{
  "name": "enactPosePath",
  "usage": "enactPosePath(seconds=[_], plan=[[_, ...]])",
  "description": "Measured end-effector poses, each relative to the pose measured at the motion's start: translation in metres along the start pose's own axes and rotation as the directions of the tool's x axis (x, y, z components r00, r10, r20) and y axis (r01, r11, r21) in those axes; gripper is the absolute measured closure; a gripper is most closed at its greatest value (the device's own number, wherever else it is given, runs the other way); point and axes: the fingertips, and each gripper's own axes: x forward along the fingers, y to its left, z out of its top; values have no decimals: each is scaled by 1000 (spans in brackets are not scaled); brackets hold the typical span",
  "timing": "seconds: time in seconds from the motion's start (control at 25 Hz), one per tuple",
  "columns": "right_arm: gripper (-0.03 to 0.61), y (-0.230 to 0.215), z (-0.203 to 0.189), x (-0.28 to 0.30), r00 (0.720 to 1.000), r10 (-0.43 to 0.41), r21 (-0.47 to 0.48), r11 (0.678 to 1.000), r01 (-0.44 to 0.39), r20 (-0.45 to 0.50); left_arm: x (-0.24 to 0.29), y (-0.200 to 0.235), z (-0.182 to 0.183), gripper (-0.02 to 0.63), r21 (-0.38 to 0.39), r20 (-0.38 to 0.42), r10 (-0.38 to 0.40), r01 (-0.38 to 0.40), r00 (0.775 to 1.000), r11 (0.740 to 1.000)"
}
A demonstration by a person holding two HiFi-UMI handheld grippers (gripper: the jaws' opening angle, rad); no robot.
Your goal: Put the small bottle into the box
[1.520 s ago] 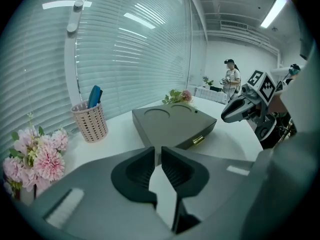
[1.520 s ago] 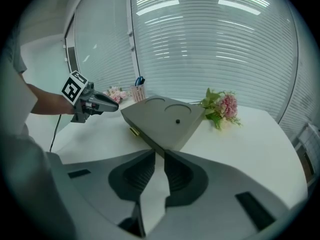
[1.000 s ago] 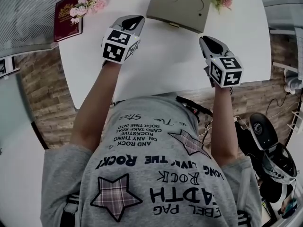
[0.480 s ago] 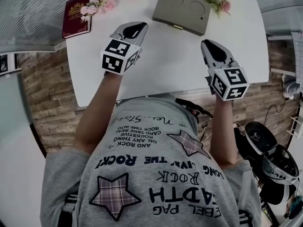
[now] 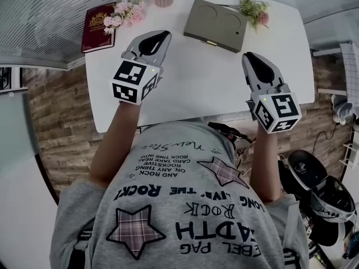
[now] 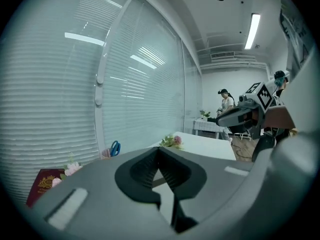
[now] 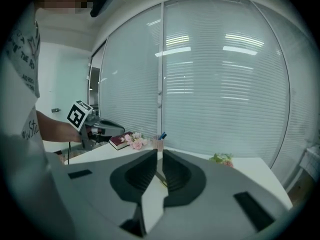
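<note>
While a "ROCK" T-shirt (image 5: 185, 206) fills six o'clock, the closed box (image 5: 216, 24) lies at twelve, left gripper (image 5: 159, 35) and right gripper (image 5: 250, 56) both pinched together, empty.

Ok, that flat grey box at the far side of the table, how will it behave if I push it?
The box looks flat and broad, lying flush on the table, so it should slide rather than tip. Its crisp edges and round recesses suggest a stiff shell. The smooth table may let it skate away easily.
</note>
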Motion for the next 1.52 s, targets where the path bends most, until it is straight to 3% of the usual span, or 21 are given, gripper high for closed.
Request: enactPosePath(seconds=[0.28,0.52,0.84,1.12,1.52], plan=[[537,4,35,-18,996,-33,-25,999,35,83,-26,4,33,603,7,84,17,-17,996,1000],[537,5,66,-38,983,-44,17,999,42,178,-43,5,56,603,-8,146,33,-33,989,999],[537,6,90,-55,967,-81,13,997,80,241,-63,-1,88,603,38,209,23,-32,978,999],[537,10,93,-64,958,-112,-10,993,119,263,-65,-4,91,603,73,208,24,-40,978,997],[541,16,92,-67,948,-142,-12,988,152,284,-71,-8,90,603,44,227,12,-23,974,999]])
